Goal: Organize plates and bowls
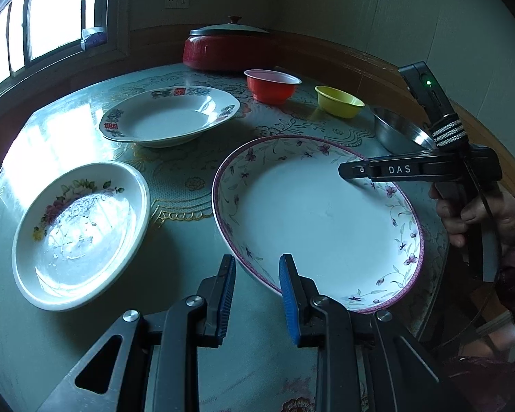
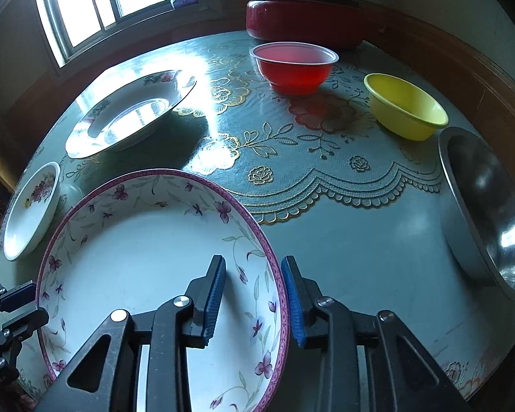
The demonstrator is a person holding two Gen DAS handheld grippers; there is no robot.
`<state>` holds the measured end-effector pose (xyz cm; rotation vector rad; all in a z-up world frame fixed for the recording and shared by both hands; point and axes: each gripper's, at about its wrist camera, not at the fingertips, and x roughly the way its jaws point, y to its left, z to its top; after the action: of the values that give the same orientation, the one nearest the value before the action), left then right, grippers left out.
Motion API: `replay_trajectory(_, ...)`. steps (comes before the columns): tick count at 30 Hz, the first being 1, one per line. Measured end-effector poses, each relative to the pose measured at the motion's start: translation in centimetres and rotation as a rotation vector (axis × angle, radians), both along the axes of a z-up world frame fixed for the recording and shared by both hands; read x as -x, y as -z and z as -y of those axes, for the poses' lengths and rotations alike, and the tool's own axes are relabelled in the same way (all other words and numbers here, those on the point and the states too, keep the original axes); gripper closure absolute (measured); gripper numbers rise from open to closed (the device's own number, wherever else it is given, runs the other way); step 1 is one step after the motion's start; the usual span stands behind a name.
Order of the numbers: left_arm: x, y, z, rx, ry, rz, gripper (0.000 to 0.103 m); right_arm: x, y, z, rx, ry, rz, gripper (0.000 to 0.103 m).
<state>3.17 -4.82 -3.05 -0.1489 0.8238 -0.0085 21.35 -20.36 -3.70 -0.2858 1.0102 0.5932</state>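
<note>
A large plate with a purple floral rim point(image 1: 312, 219) point(image 2: 147, 261) lies on the table. My left gripper point(image 1: 257, 274) is open, its fingers astride the plate's near left rim. My right gripper point(image 2: 254, 278) is open astride the plate's right rim; it shows from the side in the left wrist view point(image 1: 346, 171). A white flower plate point(image 1: 82, 233) point(image 2: 31, 213) lies at the left. A plate with red markings point(image 1: 168, 116) point(image 2: 127, 116) lies further back. A red bowl point(image 1: 273, 86) point(image 2: 293, 68), a yellow bowl point(image 1: 340, 101) point(image 2: 405, 106) and a steel bowl point(image 1: 398, 130) point(image 2: 487, 206) stand at the right.
A red lidded pot point(image 1: 226, 46) point(image 2: 302, 17) stands at the table's far edge by the wall. A window point(image 1: 34, 17) is at the left. The table point(image 2: 343, 226) has a patterned cover. A hand point(image 1: 477, 213) holds the right gripper.
</note>
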Motion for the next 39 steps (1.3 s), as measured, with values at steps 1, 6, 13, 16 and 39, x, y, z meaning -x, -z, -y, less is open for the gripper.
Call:
replay_trajectory(1,0.1,-0.1,-0.1,-0.003,0.003,0.003,0.076,0.0,0.0,0.0,0.0,0.009,-0.002,0.069)
replay_trajectory(6,0.4,-0.5,-1.1,0.012,-0.012,0.015,0.077,-0.1,-0.5,0.5,-0.018,0.071,-0.006,0.069)
replay_trajectory(13,0.4,-1.7,-4.1,0.079,-0.096,0.028,0.077,-1.3,-3.2,0.0,-0.144,0.079,0.0,0.069)
replay_trajectory(16,-0.4,-2.7,-5.6,0.084,-0.158,0.046,0.068,-2.5,-3.6,-1.4,-0.259,0.027,-0.093,0.065)
replay_trajectory(39,-12.0,-2.5,-18.6,0.172,-0.496,-0.048,0.06,-14.8,0.7,-10.6,-0.516,0.063,-0.482,0.065)
